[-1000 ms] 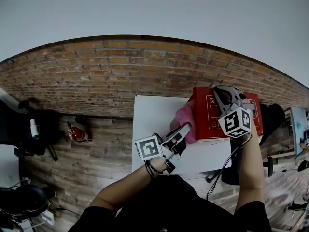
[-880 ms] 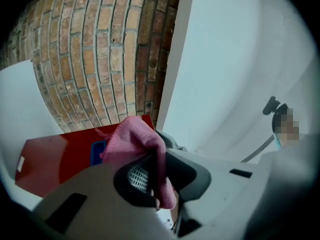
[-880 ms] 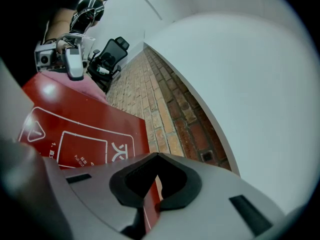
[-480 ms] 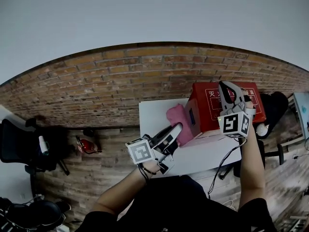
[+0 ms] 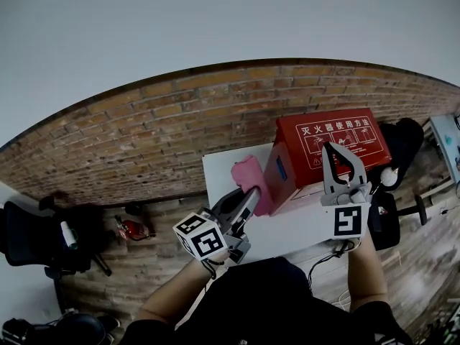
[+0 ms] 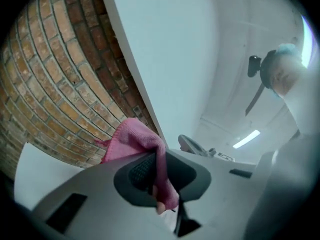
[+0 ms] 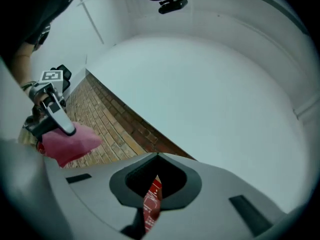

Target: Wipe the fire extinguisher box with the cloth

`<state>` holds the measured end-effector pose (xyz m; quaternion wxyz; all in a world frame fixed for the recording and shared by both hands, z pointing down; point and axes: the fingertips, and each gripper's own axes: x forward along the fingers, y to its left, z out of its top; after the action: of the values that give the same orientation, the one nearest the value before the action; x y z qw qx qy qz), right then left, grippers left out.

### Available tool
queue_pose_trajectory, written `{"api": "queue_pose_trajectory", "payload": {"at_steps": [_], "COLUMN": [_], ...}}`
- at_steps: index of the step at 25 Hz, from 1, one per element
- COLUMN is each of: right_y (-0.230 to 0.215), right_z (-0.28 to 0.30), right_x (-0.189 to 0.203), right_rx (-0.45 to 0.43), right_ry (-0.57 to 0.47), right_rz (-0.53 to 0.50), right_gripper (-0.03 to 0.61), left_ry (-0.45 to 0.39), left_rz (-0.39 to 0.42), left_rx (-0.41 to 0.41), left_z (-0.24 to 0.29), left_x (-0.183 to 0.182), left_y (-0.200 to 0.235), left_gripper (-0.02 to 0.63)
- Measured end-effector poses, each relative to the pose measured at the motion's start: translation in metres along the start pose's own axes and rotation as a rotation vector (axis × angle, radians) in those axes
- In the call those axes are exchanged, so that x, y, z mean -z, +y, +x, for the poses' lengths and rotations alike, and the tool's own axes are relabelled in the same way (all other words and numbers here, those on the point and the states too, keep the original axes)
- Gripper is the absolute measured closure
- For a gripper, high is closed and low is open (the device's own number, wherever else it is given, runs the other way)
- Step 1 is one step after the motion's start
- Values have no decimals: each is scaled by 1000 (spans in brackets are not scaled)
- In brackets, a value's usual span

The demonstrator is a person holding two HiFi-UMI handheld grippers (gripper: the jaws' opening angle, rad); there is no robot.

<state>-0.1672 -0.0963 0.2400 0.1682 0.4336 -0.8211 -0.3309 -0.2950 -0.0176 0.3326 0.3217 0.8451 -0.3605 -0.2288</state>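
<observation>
Pink cloth (image 5: 246, 175) in left tongs (image 5: 254, 192) hides part of the box (image 5: 334, 130).

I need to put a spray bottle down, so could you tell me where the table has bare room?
The table is bare along its left edge, beside the cloth, and in the near strip between the left tool and right tool. The fire extinguisher box fills the right.

Head camera looking steeply down from well above white table (image 5: 223, 165), brick wall (image 5: 165, 128). Left gripper camera sitting close behind jaws, tilting up wall toward ceiling (image 6: 235, 124). Right gripper camera likewise (sharing pink cloth (image 7: 67, 141), wall; fire extinguisher box (image 7: 152, 204) sliver).
</observation>
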Motion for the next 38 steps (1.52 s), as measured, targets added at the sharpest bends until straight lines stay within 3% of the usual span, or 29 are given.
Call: {"api": "queue_pose_trajectory", "payload": {"at_steps": [2,6,16,23,27,38], "right_y": [10,18,41,48,43,30], "right_z": [-14,-35,-64,-78,-90,-129], "right_x": [-4,-15,27,59,80,107], "right_rx": [2,48,-42,-180,-243,-377], "right_ry": [-16,-146,-102,-66,-49,-152], "right_rz": [36,207,386,496,505,505], "right_gripper": [558,558,558,558,558,558], "left_ry": [18,51,61,13,-16,-80], "left_rz": [56,177,419,600,636,653], "left_rx": [-8,-35,-156,-295,-365,-527], "left_z": [-1,-2,5,16,23,35], "left_x": [3,10,26,39,52,98], "left_y": [-3,-7,-22,-39,-48,-78], "left_gripper": [543,543,543,543,543,545]}}
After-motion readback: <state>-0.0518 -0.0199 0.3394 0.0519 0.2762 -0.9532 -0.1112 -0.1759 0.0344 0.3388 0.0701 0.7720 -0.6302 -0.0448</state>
